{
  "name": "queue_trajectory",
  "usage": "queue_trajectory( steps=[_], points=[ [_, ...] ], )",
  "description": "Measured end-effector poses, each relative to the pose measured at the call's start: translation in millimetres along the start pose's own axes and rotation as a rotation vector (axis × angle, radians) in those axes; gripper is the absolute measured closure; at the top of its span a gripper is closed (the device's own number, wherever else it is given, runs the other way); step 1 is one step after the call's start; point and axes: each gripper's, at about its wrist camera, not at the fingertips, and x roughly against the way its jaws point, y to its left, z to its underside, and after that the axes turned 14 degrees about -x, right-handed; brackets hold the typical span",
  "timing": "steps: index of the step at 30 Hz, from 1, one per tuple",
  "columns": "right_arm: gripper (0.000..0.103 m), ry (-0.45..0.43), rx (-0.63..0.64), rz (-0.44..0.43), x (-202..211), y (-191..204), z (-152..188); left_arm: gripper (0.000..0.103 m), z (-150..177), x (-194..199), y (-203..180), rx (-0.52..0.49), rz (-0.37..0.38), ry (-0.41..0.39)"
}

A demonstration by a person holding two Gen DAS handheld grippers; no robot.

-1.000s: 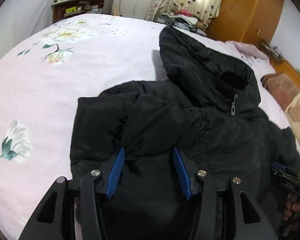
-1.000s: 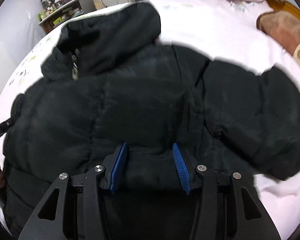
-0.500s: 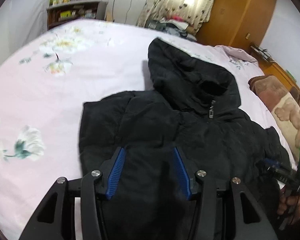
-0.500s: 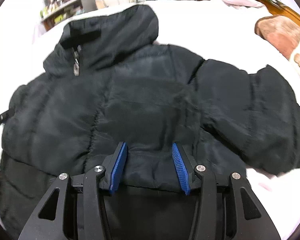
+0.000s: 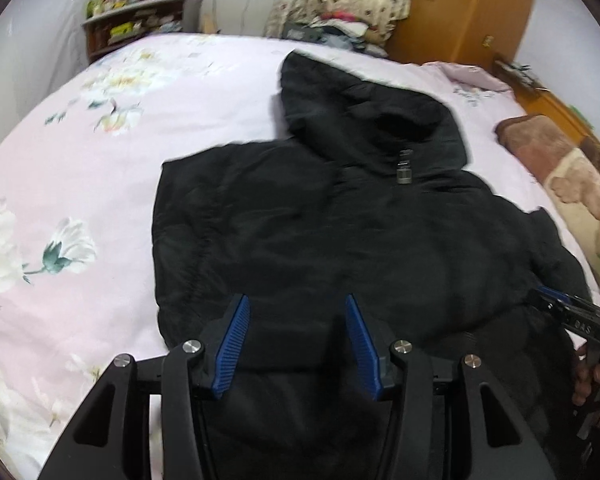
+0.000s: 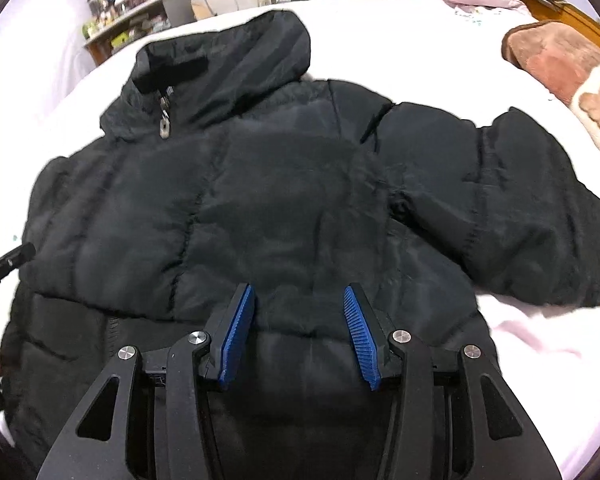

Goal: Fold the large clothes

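Hooded puffer jacket (image 5: 340, 240) is laid front up on the bed (image 5: 80, 184), hood (image 5: 352, 116) at the far end, hem at the near end. Zipper pull (image 6: 164, 125) is placed at the collar, just below the hood. One sleeve (image 6: 512, 208) is spread out to the right on the sheet. Left gripper (image 5: 296, 342) is positioned over the near left part of the hem, right gripper (image 6: 299, 338) over the near right part. A blanket (image 6: 560, 64) is placed at the far right. A shelf (image 5: 140, 20) is set beyond the bed, far left; a wardrobe (image 5: 468, 8) far right.
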Motion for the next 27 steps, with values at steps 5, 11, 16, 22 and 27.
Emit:
queue_trajectory(
  steps=[5,11,16,22,27],
  points=[
    [0.054,-0.068,-0.071,-0.022,46,-27,13,0.052,7,37,-33,-0.041,0.039,-0.053],
    [0.054,-0.111,-0.192,-0.018,80,-79,19,0.052,1,49,-58,-0.061,0.042,-0.08],
    [0.054,-0.129,-0.307,-0.005,93,-131,18,0.05,-13,45,-71,-0.083,0.04,-0.089],
    [0.053,-0.141,-0.45,0.014,86,-189,6,0.05,-32,28,-79,-0.092,0.019,-0.089],
    [0.047,-0.137,-0.588,0.024,65,-240,-5,0.05,-37,12,-79,-0.096,0.008,-0.075]
  ],
)
